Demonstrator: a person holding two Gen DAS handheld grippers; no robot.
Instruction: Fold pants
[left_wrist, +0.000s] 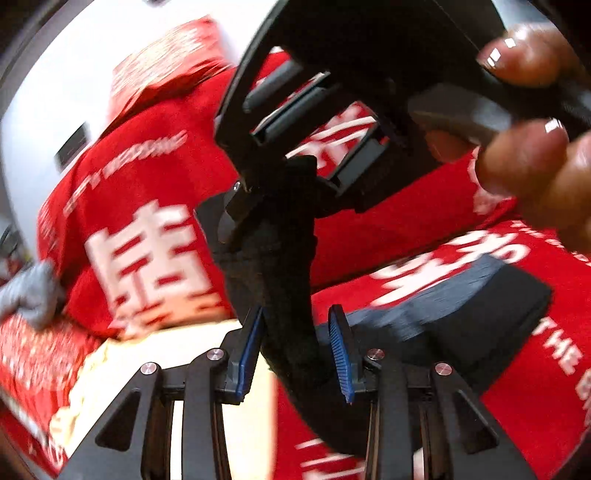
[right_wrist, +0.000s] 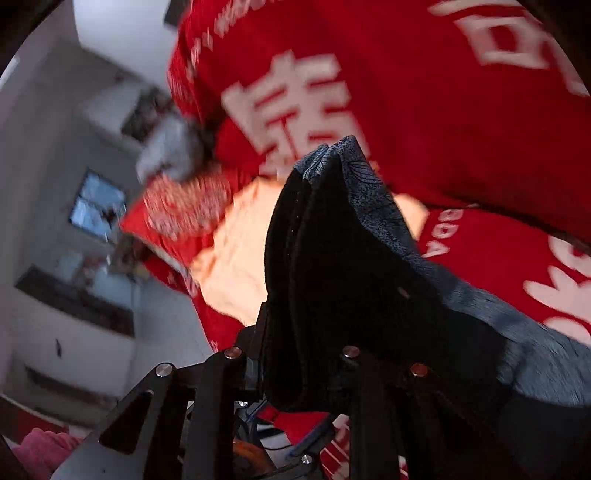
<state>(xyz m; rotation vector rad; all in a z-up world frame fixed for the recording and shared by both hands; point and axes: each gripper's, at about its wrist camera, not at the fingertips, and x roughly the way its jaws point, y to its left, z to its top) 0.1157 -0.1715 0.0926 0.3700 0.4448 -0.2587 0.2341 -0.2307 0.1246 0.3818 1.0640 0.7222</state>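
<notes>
The dark pants (left_wrist: 284, 266) hang as a bunched black strip above a red bed cover. In the left wrist view my left gripper (left_wrist: 295, 347) is open, its blue pads (left_wrist: 338, 343) either side of the strip with a gap. The right gripper's black frame (left_wrist: 332, 92) is above, held by a hand, gripping the strip's top. In the right wrist view the pants (right_wrist: 332, 251) are bunched over my right gripper (right_wrist: 303, 354) and hide its fingertips; the fabric is clamped there. More pants fabric, blue-grey, trails right (right_wrist: 498, 325).
Red bedding with white lettering (left_wrist: 155, 251) covers the bed. A cream cloth (right_wrist: 236, 258) and a grey garment (left_wrist: 33, 291) lie at the left. A folded dark piece (left_wrist: 480, 317) lies on the bed at right. White walls and a window (right_wrist: 96, 210) are behind.
</notes>
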